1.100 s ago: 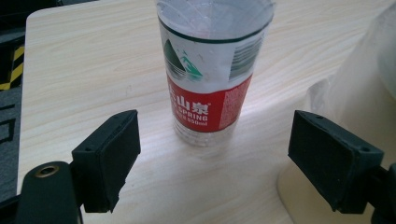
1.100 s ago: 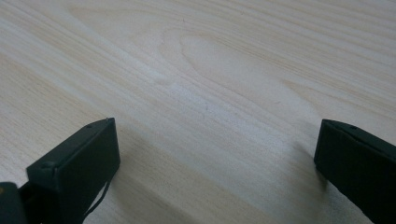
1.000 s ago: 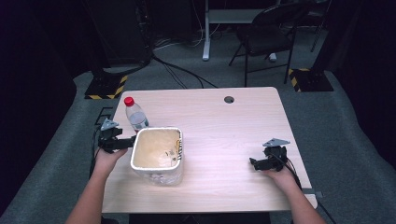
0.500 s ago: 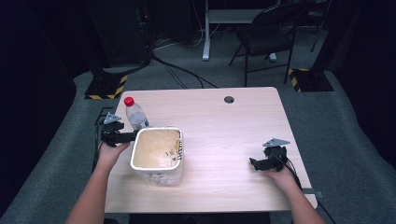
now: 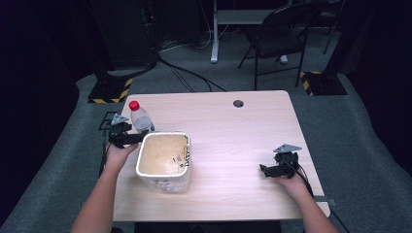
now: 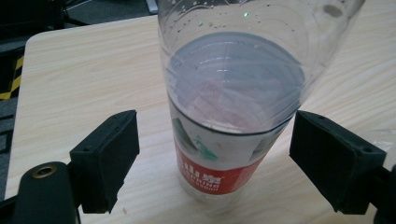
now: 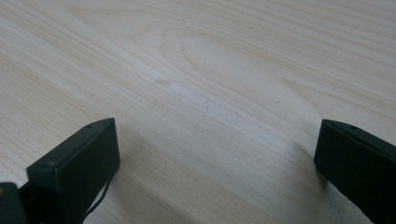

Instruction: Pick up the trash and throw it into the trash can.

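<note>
A clear plastic bottle (image 5: 140, 118) with a red cap and a red label stands upright on the table's left side. My left gripper (image 5: 136, 138) is open around its lower body, one jaw on each side with a small gap to the bottle (image 6: 231, 107). A white square tub (image 5: 163, 159) with a beige inside stands just right of the bottle. Low over the bare tabletop (image 7: 219, 84) near the right front edge, my right gripper (image 5: 265, 170) is open with nothing between its jaws.
The light wooden table (image 5: 243, 131) has a round cable hole (image 5: 238, 103) near its far edge. A black chair (image 5: 279, 36) and floor cables lie beyond the table. Yellow-black striped stand bases (image 5: 111, 90) sit on the grey carpet.
My left gripper has moved up and forward along the tub's left side to the bottle, and its jaws now straddle it. The right gripper has stayed in place.
</note>
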The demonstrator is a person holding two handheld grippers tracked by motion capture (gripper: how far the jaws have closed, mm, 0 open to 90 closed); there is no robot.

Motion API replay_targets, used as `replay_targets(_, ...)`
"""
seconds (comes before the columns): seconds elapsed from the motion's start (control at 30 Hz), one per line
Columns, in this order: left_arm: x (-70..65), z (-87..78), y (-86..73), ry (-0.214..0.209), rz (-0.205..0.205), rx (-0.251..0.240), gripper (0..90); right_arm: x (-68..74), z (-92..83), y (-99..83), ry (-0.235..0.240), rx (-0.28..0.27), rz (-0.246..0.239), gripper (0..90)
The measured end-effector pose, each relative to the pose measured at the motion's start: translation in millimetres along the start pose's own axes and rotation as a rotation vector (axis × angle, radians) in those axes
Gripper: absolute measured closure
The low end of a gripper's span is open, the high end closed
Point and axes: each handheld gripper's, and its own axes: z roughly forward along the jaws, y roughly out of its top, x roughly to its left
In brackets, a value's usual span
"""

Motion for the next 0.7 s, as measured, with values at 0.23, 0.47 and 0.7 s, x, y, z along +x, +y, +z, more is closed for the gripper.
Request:
replay_targets(0.23, 0.2, 4.6, 3.8, 0.002, 0.009, -0.006, 15.6, 0.0, 0.0, 0.0, 0.000, 0.000, 0.000, 0.0)
replay_targets(0.47, -2.9, 10.7, 2.9, 0.001, 0.042, -0.006, 24.2, 0.0, 0.0, 0.0, -0.001, 0.000, -0.001, 0.0)
replay_targets(0.7, -5.8, 11.7, 3.1, -0.007, 0.056, -0.007, 28.5, 0.1, -0.1, 0.0, -0.001, 0.000, 0.001, 0.0)
